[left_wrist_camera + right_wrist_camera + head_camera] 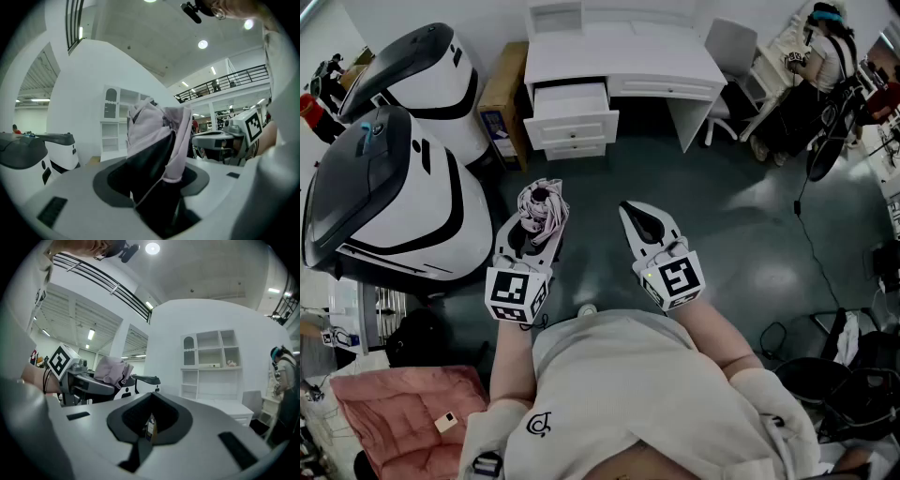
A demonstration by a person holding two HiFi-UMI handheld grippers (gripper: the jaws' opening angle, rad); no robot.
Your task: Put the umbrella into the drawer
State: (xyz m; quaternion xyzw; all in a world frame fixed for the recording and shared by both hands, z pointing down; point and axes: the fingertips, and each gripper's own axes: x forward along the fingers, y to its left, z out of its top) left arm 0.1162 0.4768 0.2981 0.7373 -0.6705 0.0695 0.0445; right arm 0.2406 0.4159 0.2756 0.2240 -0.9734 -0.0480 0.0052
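Your left gripper (533, 240), clenched on the folded umbrella (542, 204), has the open drawer (572, 127) far ahead, slightly right of it; your right gripper (634, 215) is closed, empty

**gearhead22:** so what's the deal with the umbrella (544, 204)?

**mo_k:** it's a small folding one, collapsed into a scrunched bundle. Pale pinkish-lilac fabric on the outside, dark lining showing in the folds. The left gripper (534, 228) has its jaws clamped on the lower part, so the bundle sticks up and out past the tips, held in the air over the floor.

**gearhead22:** and the drawer (570, 100)?

**mo_k:** white one, top of a stack of three on the left side of the white desk (623, 58). It's pulled out, open side up. The umbrella's well apart from it.
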